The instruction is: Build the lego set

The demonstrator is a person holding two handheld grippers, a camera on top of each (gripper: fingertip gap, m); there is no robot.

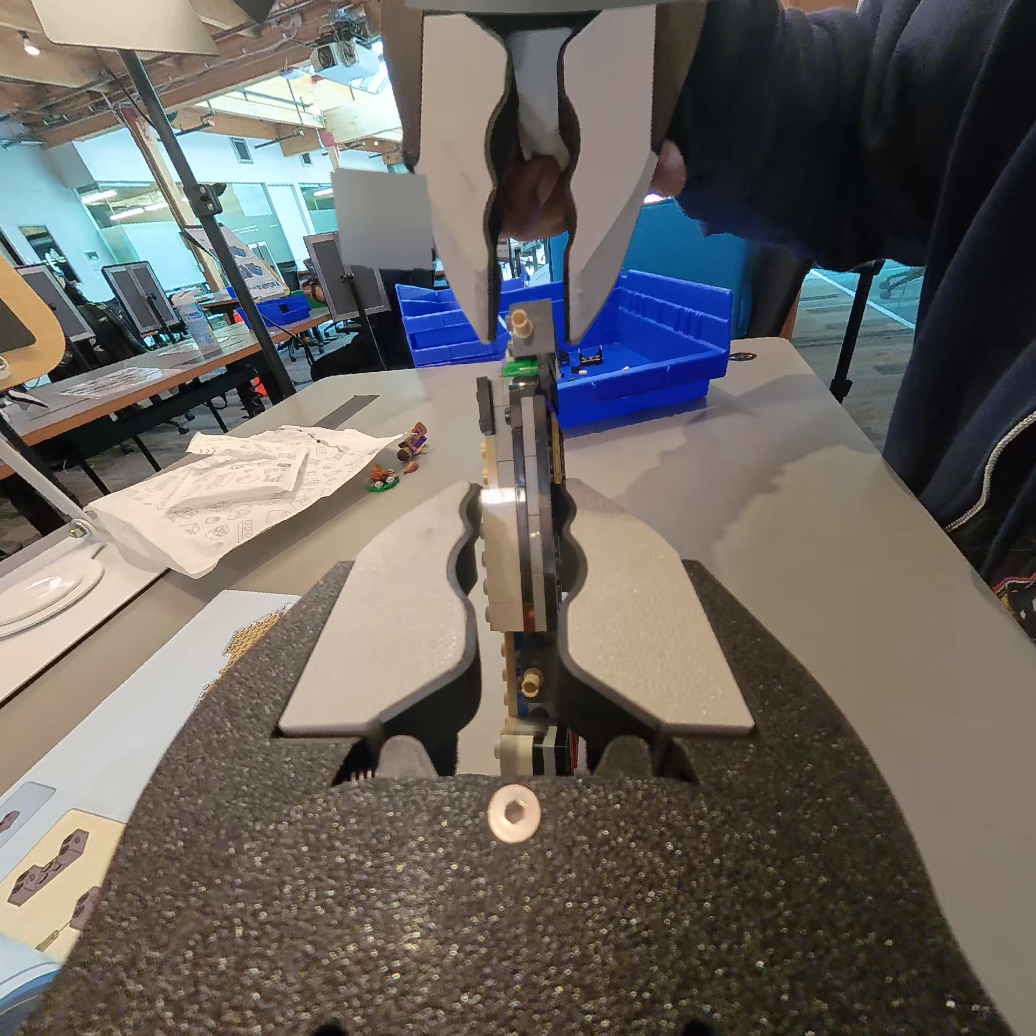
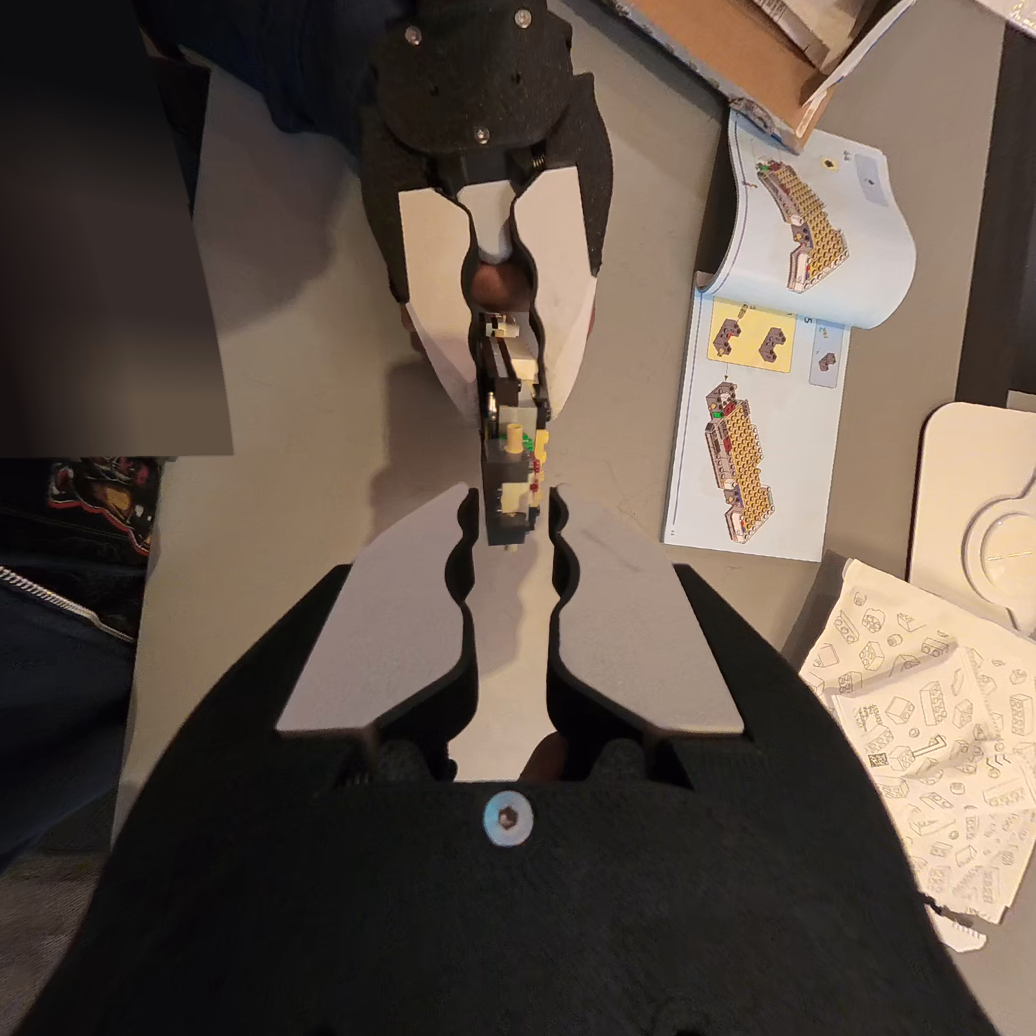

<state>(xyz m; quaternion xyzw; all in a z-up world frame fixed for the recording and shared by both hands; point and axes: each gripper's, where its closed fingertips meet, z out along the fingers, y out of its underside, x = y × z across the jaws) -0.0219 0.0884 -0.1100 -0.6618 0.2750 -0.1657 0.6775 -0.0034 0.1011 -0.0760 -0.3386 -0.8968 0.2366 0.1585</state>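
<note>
Two hand-held grippers meet over the grey counter [image 1: 729,504]: the left hand-held gripper [image 1: 518,499] clamps a long brick model [image 1: 521,448] edge-on. Farther along, the right hand-held gripper [image 1: 530,336] straddles the model's far end, fingers parted, before a blue bin [image 1: 644,359].

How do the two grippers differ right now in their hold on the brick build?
The left gripper clamps the brick build deep between its fingers; the right gripper only straddles the build's far end, with a gap at its right finger. The left points level, the right points down at the table. Both line up with the build.
</note>
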